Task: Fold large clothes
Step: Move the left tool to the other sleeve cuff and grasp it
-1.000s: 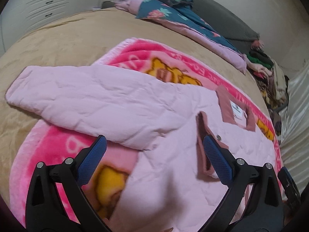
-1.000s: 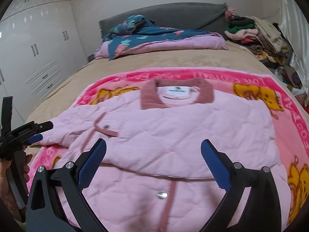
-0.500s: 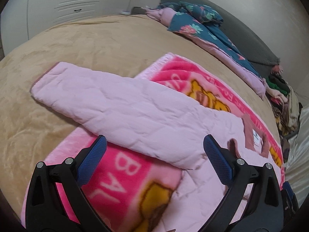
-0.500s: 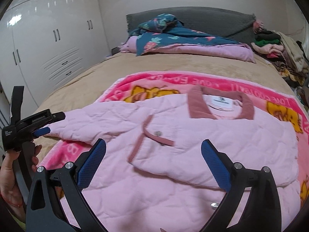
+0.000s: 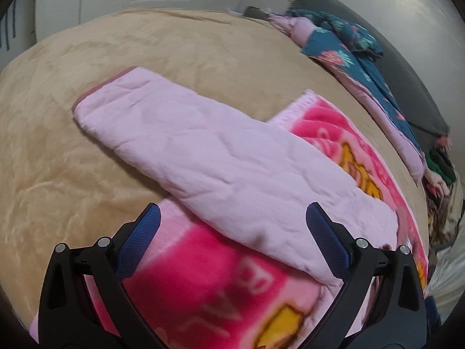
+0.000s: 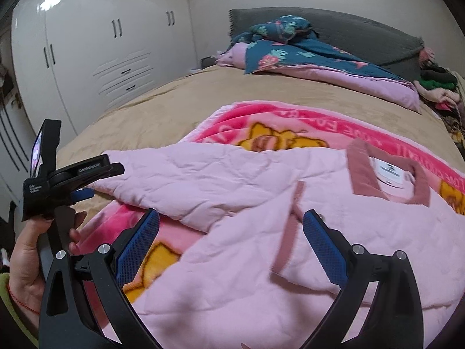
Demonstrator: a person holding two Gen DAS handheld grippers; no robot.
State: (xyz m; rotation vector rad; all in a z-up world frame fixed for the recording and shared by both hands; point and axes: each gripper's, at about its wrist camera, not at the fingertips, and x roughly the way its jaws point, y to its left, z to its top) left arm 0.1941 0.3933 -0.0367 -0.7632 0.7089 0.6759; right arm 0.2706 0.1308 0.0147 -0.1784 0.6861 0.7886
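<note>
A pale pink quilted jacket (image 6: 261, 232) with a dusty-rose collar (image 6: 360, 171) lies spread on a pink cartoon blanket (image 6: 279, 122) on the bed. Its left sleeve (image 5: 209, 160) stretches out over the blanket's edge onto the tan bedspread (image 5: 145, 43). My left gripper (image 5: 232, 224) is open and empty, just short of the sleeve's near edge; it also shows in the right wrist view (image 6: 87, 183) by the sleeve's cuff. My right gripper (image 6: 231, 224) is open and empty above the jacket's front, near the placket.
A folded teal floral and pink quilt (image 6: 314, 58) lies at the grey headboard (image 6: 363, 32). A pile of clothes (image 6: 438, 87) sits at the far right. White wardrobes (image 6: 101, 52) stand left of the bed.
Both grippers have swung left along the jacket. The left one now faces the outstretched sleeve instead of the collar. The right one has shifted from the jacket's middle toward its left side.
</note>
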